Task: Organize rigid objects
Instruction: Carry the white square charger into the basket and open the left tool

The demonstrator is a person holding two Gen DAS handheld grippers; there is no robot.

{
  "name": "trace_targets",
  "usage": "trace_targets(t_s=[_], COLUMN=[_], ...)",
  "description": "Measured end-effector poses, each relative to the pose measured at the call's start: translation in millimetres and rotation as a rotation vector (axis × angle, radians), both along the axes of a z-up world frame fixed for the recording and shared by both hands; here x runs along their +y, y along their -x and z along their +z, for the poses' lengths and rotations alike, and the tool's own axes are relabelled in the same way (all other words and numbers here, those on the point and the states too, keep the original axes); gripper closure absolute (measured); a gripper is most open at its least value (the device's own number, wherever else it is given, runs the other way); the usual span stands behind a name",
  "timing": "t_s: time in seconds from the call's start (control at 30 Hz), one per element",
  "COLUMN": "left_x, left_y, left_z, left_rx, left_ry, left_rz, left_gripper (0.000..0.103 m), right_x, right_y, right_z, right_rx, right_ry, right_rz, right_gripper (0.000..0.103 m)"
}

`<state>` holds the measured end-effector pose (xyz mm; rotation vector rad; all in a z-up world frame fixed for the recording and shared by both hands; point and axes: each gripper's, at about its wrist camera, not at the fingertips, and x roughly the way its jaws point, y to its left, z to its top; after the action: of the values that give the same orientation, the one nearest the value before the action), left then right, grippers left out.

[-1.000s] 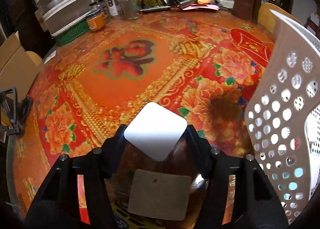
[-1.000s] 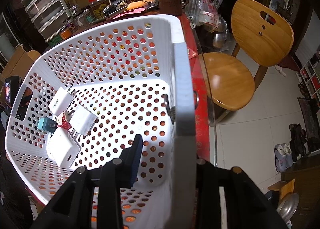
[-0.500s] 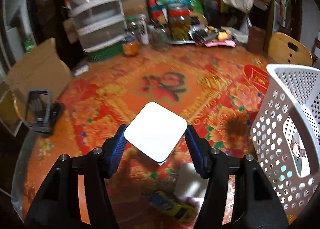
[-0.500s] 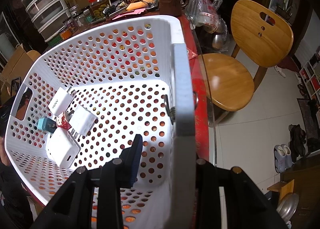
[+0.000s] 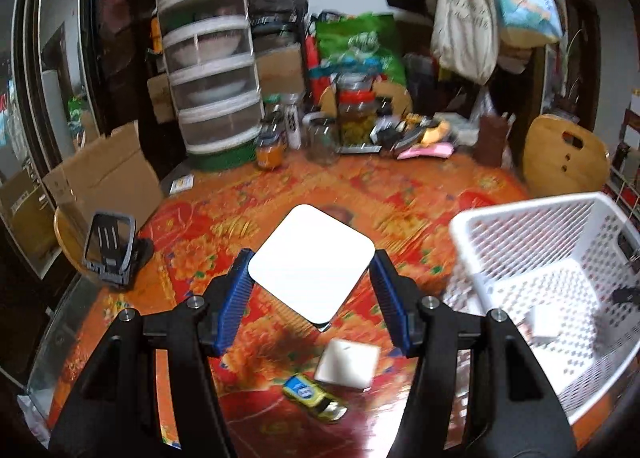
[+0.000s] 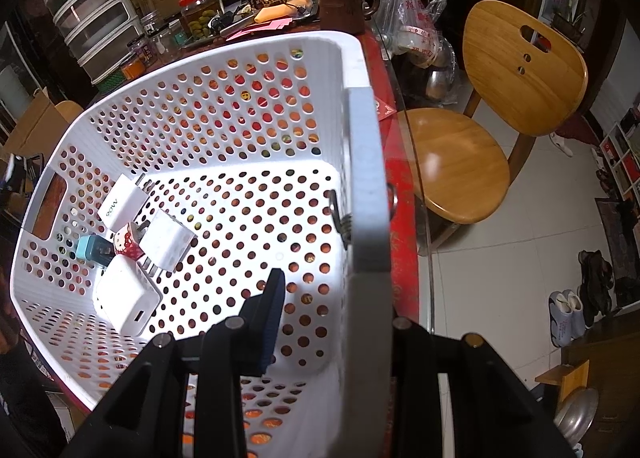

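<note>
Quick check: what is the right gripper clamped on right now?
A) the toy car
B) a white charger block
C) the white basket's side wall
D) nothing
C: the right gripper is shut on the white basket, one finger inside its wall, the other outside.

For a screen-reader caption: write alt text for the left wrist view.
The left claw grips a flat white rounded-square charger block between blue ribbed pads, above an orange floral tablecloth. A perforated white plastic basket stands at right; beneath the block lie a smaller white square adapter and a yellow toy car.
</note>
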<state>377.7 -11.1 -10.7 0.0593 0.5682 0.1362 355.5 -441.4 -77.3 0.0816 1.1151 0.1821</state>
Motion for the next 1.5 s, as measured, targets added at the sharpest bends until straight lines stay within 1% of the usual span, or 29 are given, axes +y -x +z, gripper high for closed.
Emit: trace_targets(t_s=[0.1,0.2,0.3,0.4,0.53,0.67,0.93,1.03,1.2,1.3,1.37,1.4,1.43,1.47,1.5], left_x=[-25.9,-57.9,-91.6,-117.3,-149.0,-161.5,-181.0,-187.4,-195.8,-196.9,-195.3,-194.2,-192.8,-192.1,-191.5], left_y=[7.3,11.3,15.6,17.1,14.8,7.9,-3.5,-5.2,-6.6,-11.3,-9.8,-9.1,-8.8,-8.2,-6.7], left_z=[14.5,18.7,16.7,9.9,0.0,-7.8,-29.2,-34.4,-42.0,-49.4,-47.3,-45.3,-42.6,-39.6,-36.9], left_rx=[-0.023,-0.011,0.0,0.013,0.051,0.08,0.165,0.187,0.206,0.235,0.218,0.212,0.208,0.204,0.196], left_ry=[-0.014,-0.026,-0.035,-0.046,-0.061,-0.063,-0.064,-0.077,-0.096,-0.095,-0.087,-0.083,-0.077,-0.071,-0.069], left_rz=[-0.044,-0.094,-0.149,-0.184,-0.216,-0.232,-0.282,-0.293,-0.3,-0.299,-0.296,-0.291,-0.292,-0.297,-0.299], left_gripper=[0.047,0.047,0.047,0.047,0.047,0.047,0.047,0.047,0.047,0.047,0.047,0.046,0.041,0.031,0.027], right_x=[-0.7,0.1,0.8,0.3,-0.5,-0.6,-1.4,-1.4,-0.6,-0.7,-0.4,-0.4,-0.3,-0.4,-0.3], right_y=[0.8,1.0,1.1,1.8,3.5,3.7,3.5,3.2,2.9,3.8,3.6,3.9,4.0,3.7,3.6], right_z=[0.7,1.0,1.3,1.5,2.0,2.1,2.3,2.3,2.4,2.5,2.6,2.5,2.5,2.6,2.5], right_rx=[-0.015,-0.02,-0.023,-0.03,-0.044,-0.046,-0.051,-0.051,-0.047,-0.054,-0.054,-0.054,-0.054,-0.054,-0.052], right_ry=[-0.003,-0.003,-0.003,-0.005,-0.011,-0.016,-0.024,-0.025,-0.021,-0.024,-0.023,-0.023,-0.023,-0.024,-0.023], right_rz=[0.0,0.0,-0.001,-0.002,-0.005,-0.002,0.0,0.001,0.004,0.002,0.002,0.002,0.003,0.003,0.004], right_gripper=[0.071,0.071,0.071,0.071,0.07,0.069,0.068,0.067,0.067,0.067,0.067,0.067,0.067,0.067,0.067])
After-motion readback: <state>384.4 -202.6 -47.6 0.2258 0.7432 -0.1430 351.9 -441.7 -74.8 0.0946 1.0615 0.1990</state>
